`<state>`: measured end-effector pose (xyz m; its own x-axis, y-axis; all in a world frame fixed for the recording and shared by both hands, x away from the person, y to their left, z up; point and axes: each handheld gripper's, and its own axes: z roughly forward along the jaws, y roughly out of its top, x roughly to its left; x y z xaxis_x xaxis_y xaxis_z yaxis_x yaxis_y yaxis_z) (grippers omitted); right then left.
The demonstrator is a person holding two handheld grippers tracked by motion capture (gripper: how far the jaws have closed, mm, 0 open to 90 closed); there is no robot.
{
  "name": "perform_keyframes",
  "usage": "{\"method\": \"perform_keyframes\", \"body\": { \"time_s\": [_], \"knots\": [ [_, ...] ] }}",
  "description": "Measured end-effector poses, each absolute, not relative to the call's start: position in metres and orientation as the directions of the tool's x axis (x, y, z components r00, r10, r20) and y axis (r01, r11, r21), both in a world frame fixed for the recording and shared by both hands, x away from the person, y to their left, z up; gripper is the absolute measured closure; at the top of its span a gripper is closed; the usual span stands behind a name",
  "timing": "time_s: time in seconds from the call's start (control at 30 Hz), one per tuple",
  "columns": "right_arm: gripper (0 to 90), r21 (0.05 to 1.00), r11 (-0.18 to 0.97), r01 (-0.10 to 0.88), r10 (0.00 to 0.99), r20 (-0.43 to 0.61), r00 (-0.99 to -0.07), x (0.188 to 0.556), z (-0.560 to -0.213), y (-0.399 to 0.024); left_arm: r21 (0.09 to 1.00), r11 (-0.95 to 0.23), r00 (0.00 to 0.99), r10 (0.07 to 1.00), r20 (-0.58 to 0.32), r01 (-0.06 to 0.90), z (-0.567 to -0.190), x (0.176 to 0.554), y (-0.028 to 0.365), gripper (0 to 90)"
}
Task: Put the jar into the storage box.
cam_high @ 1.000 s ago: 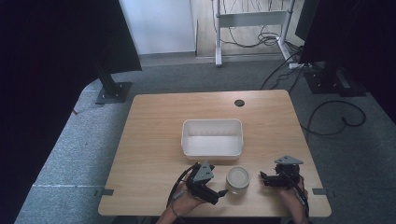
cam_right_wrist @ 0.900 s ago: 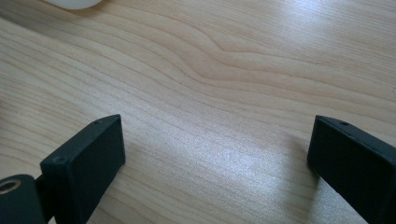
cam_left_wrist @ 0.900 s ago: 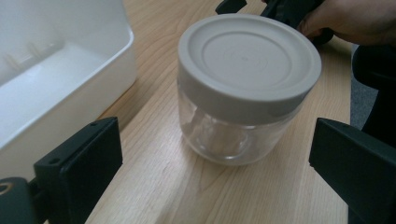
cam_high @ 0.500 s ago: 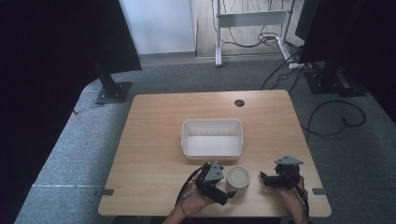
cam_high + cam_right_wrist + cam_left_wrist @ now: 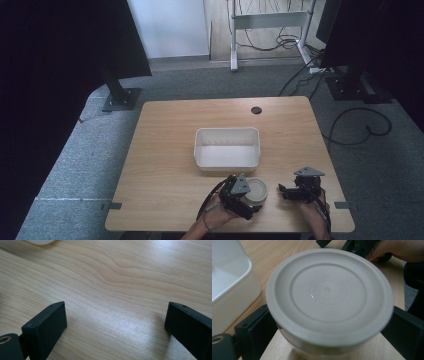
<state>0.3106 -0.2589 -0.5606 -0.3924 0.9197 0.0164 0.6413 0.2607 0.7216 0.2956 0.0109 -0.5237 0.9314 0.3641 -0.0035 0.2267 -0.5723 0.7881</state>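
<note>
A round tub with a beige lid (image 5: pixel 258 189) stands on the wooden table (image 5: pixel 165 165) near its front edge, just in front of the white tray. My left gripper (image 5: pixel 250 198) is open and straddles the tub. In the left gripper view the lid (image 5: pixel 329 292) is close up, with one black jaw on each side of the tub's body; I cannot tell whether the jaws touch it. My right gripper (image 5: pixel 286 192) rests low over bare wood to the right of the tub. It is open (image 5: pixel 115 317) with nothing between its jaws.
An empty white rectangular tray (image 5: pixel 227 131) sits mid-table; its corner (image 5: pixel 232 290) lies just left of the tub. A dark round cable hole (image 5: pixel 256 110) marks the far edge. The other hand (image 5: pixel 392 250) and its gripper lie beyond the tub.
My left gripper has slid to the right along the front edge and now has the tub between its jaws. The right gripper has stayed put.
</note>
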Motion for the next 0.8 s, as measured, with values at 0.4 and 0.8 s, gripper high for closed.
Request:
{"method": "perform_keyframes", "body": {
  "time_s": [0.4,0.8],
  "knots": [
    [3.7,0.721,0.261,0.642,0.92,0.017,-0.393,0.311,-0.561,-0.259,0.775,-0.587,0.923,0.385,0.01,0.236,-0.531,0.3,-0.001,9.9],
    [3.7,0.721,0.261,0.642,0.92,0.017,-0.392,0.311,-0.561,-0.259,0.771,-0.585,0.916,0.401,0.004,0.253,-0.526,0.302,0.0,10.2]
  ]
}}
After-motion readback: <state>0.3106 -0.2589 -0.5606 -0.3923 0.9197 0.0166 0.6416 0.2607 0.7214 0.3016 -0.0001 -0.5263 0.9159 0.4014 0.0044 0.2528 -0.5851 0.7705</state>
